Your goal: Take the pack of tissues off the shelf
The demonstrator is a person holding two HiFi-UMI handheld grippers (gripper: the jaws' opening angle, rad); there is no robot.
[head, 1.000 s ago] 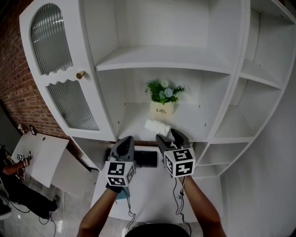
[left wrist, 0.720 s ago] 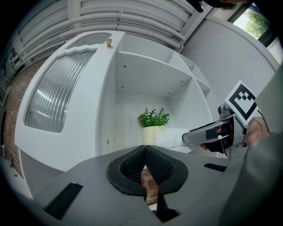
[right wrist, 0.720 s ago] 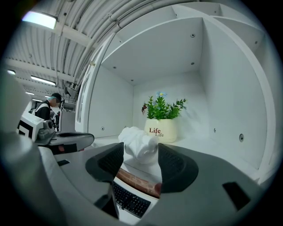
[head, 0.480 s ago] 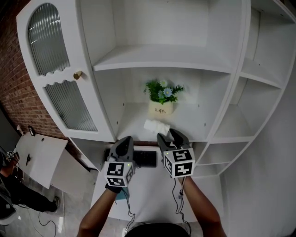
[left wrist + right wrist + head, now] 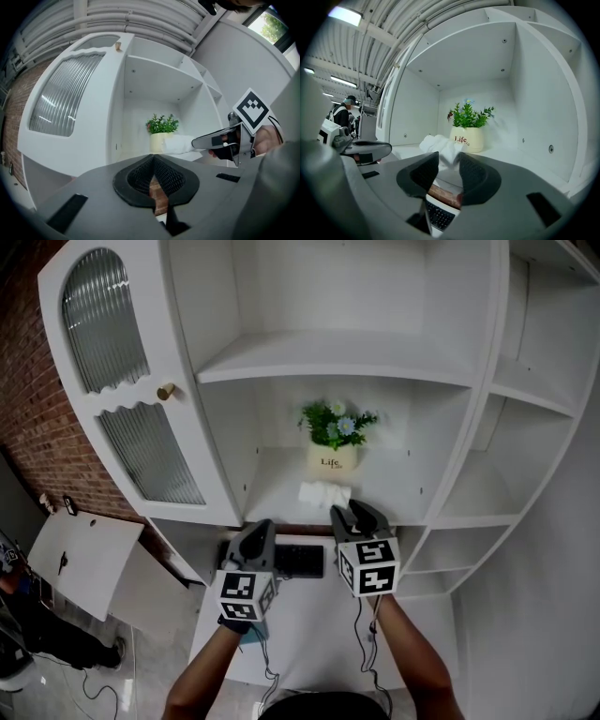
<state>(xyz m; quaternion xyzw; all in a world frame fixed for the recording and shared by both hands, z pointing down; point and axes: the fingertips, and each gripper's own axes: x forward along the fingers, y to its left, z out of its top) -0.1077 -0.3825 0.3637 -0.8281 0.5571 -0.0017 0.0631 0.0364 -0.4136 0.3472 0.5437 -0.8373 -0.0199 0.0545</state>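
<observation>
Right, containers first: a cream pot (image 5: 331, 461) marked "Life" stands toward the back of the middle shelf (image 5: 272, 486). It holds a green plant (image 5: 335, 424) w/ a couple of pale blue flowers. The pack of tissues (image 5: 323, 493) lies just in front of the pot, near the shelf's front edge, white and rumpled.

My right hand-held gripper (image 5: 353, 513) is at that front edge, pointing level into the compartment. Its jaws have just been closing and stand part-way apart, w/ the near end of the pack showing in the gap btwn them. Can't tell if the pads touch it. My left hand-held gripper (image 5: 255, 527) hangs beside it, outside the shelf, tips together, nothing in them.

Only the head view shows the ribbed-glass door (image 5: 127, 381) standing open at left, and the white table (image 5: 309, 624) below w/ a dark keyboard (image 5: 298, 561). Only the right gripper view shows a person (image 5: 341, 112) far off at left. The left gripper view gives the right jaw side-on, reaching up to the pack.
</observation>
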